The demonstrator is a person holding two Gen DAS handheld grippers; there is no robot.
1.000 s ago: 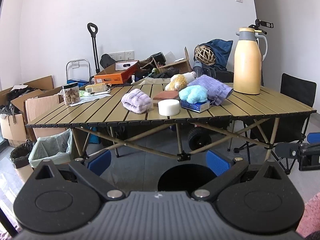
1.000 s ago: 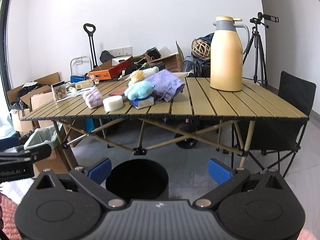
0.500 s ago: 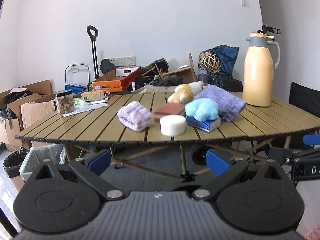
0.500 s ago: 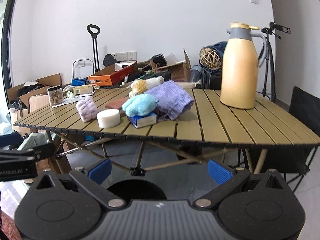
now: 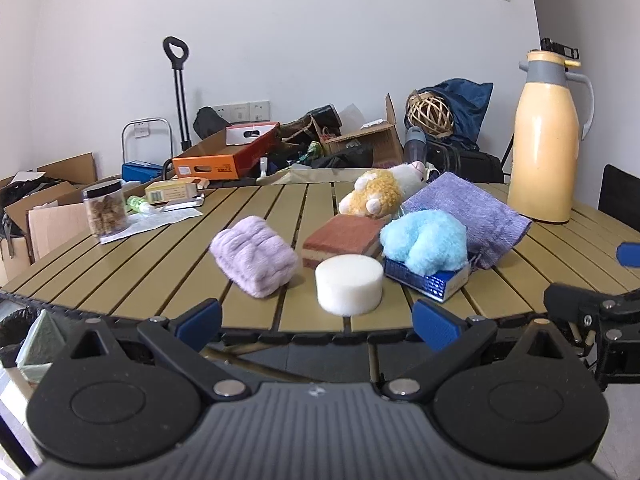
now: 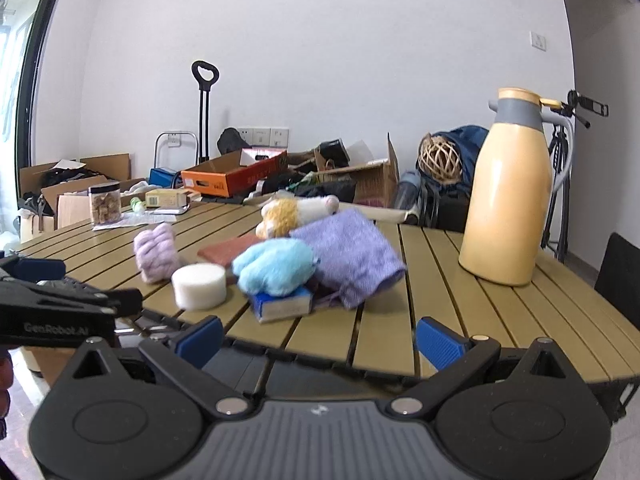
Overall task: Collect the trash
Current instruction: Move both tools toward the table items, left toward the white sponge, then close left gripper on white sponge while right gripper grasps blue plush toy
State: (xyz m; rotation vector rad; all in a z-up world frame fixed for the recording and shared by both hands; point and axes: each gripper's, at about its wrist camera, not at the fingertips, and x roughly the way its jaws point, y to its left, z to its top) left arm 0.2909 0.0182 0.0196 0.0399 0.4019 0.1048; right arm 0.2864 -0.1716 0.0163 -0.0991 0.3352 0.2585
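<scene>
As both tools rise to the height of the slatted surface (image 5: 168, 264), the view that a second ago looked up at the frame underneath and at a round black bin on the floor now runs flat across the top, and the bin has dropped out of sight below both cameras. The left tool (image 5: 316, 322) is spread wide and carries nothing, its blue pads framing the white foam puck (image 5: 349, 289) that sits near the front edge; the right tool (image 6: 318, 338) is equally released and empty, hovering just short of the edge in front of the blue box (image 6: 285, 305). That box has the fluffy blue lump (image 5: 426, 245) resting on it, with the lilac cloth (image 5: 470, 210) draped behind, the brick-red block (image 5: 344, 237) and the folded purple towel (image 5: 256, 260) to the left, and the plush toy (image 5: 380, 194) farther back. The tall yellow flask (image 6: 506, 200) stands apart on the right. Everything on top lies exactly where it lay in the earlier frames; only the tools have come up and closer. My read: nothing is collected yet, this is the approach, and the puck looks the likeliest first pick for the left side, though which pieces count as trash is not plain from here.
</scene>
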